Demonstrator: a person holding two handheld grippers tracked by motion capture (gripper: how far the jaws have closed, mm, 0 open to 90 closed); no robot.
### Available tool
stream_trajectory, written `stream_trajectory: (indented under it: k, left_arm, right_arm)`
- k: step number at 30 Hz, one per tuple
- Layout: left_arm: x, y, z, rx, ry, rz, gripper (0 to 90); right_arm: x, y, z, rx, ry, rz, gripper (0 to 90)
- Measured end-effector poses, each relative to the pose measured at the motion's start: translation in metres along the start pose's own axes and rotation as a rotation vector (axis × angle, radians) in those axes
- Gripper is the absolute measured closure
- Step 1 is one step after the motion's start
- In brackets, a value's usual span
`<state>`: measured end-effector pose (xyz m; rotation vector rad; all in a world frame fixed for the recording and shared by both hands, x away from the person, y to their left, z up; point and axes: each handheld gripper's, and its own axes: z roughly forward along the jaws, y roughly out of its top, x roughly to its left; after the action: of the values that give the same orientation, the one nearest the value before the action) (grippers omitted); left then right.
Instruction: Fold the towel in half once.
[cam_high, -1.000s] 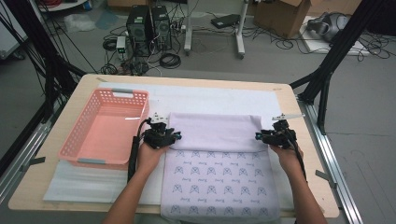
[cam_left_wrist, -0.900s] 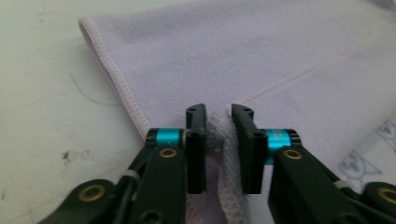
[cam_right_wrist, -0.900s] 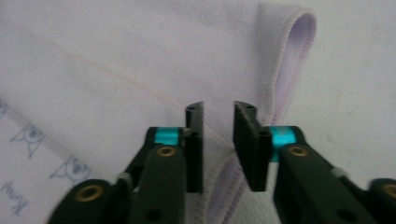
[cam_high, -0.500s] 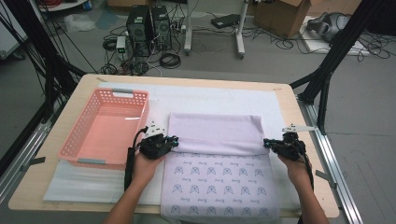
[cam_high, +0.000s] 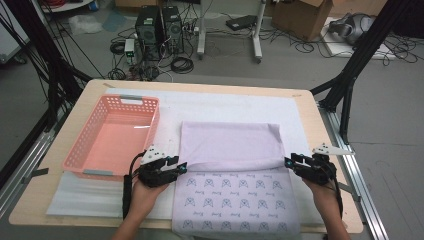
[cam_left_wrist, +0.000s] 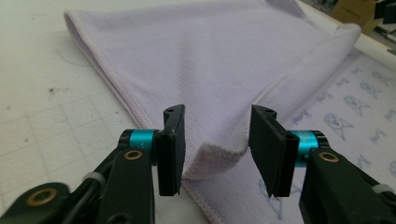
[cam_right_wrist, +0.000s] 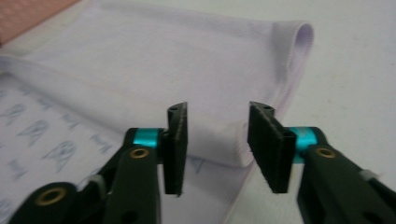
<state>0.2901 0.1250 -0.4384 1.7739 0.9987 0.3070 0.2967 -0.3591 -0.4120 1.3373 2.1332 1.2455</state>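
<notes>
A lilac towel (cam_high: 230, 145) lies on the white mat, its far half folded toward the person, plain side up. The near half (cam_high: 235, 200) shows a printed pattern. My left gripper (cam_high: 182, 167) sits at the left end of the folded edge and my right gripper (cam_high: 289, 162) at the right end. Both sets of jaws have just been opening. In the left gripper view the left gripper (cam_left_wrist: 217, 112) stands open with the folded corner (cam_left_wrist: 219, 154) lying loose between the pads. In the right gripper view the right gripper (cam_right_wrist: 217, 109) is open over the other corner (cam_right_wrist: 224, 149), its pads clear of the cloth.
A pink plastic basket (cam_high: 120, 98) stands on the left of the wooden table (cam_high: 30, 210). The white mat (cam_high: 230, 102) covers most of the tabletop. Black frame posts and metal rails flank the table. Computers, cables and boxes sit on the floor beyond.
Both grippers moved toward the person, drawing the folded edge nearer, so the plain folded part grew deeper. Their jaws then opened off the corners.
</notes>
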Motion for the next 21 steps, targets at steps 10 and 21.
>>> stream_trajectory:
  k: [10, 21]
  left_arm:
    - [-0.011, -0.006, 0.019, 0.089, -0.027, 0.082, 85.3]
    - [-0.023, -0.017, -0.004, 0.066, -0.047, 0.125, 84.9]
  right_arm:
    - [-0.005, -0.004, 0.033, 0.139, 0.053, -0.009, 84.5]
    - [0.012, -0.033, -0.001, 0.072, 0.056, -0.087, 82.4]
